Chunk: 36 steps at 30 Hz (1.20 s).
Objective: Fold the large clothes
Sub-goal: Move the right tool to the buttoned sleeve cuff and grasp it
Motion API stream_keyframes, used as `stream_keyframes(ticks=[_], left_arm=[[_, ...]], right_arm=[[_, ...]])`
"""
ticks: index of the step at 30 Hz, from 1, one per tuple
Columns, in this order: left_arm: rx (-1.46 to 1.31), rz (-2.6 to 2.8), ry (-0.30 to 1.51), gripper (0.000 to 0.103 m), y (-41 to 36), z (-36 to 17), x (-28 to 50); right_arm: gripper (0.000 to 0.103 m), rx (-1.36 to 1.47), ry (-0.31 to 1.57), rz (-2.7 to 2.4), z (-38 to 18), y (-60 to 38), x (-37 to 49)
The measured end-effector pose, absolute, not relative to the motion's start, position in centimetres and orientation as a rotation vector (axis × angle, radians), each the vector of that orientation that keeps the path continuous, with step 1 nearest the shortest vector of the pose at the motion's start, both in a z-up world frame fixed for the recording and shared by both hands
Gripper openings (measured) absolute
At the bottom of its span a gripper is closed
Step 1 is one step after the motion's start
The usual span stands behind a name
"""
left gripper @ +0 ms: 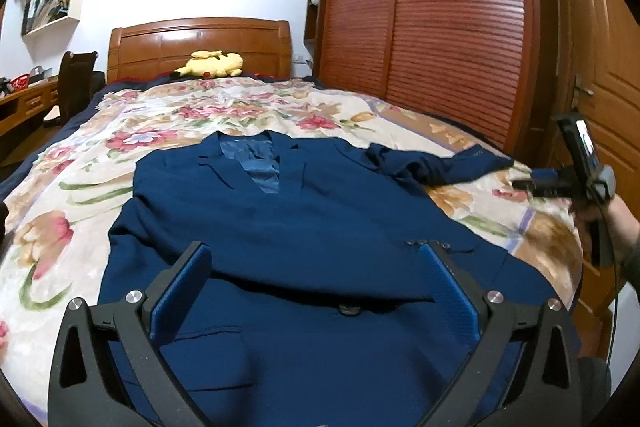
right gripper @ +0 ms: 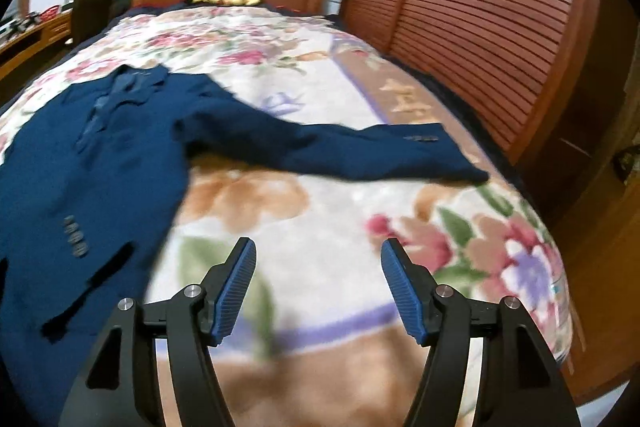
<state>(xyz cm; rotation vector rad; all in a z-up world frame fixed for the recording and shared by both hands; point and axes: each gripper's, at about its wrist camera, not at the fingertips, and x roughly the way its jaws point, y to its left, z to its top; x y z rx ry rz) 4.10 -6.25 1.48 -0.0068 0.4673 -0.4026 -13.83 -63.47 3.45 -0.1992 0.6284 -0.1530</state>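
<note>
1. A dark blue jacket is lying front side up on a flowered blanket that is covering the bed, with its collar pointing toward the wooden headboard.
2. One sleeve is stretching out sideways across the blanket toward the slatted wardrobe doors, its cuff buttons showing near the end.
3. The left gripper is hovering over the lower front of the jacket with its jaws spread wide and nothing between them.
4. The right gripper is hanging above bare blanket, just beside the jacket's edge and short of the outstretched sleeve, its jaws also standing wide apart and holding nothing.
5. A yellow plush toy is resting at the head of the bed, against the headboard.
</note>
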Motion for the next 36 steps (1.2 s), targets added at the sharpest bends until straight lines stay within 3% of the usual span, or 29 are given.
stream_keyframes(ticks=[21,33,35,36], left_arm=[[0.040,-0.417,0.526,0.103,-7.9,0.4,4.9],[0.050,-0.414,0.538,0.103,-8.1,0.2,4.9],[0.056,-0.412,0.537,0.103,-8.2,0.2,4.9],[0.058,-0.410,0.537,0.103,-8.2,0.1,4.8]], right_arm=[[0.067,0.147,0.684,-0.257,1.6,-73.7,1.0],[0.067,0.063,0.739,-0.316,0.2,-73.0,4.5],[0.057,0.035,0.741,-0.313,-0.1,-72.5,4.8],[0.044,0.024,0.745,-0.303,-0.2,-72.3,5.0]])
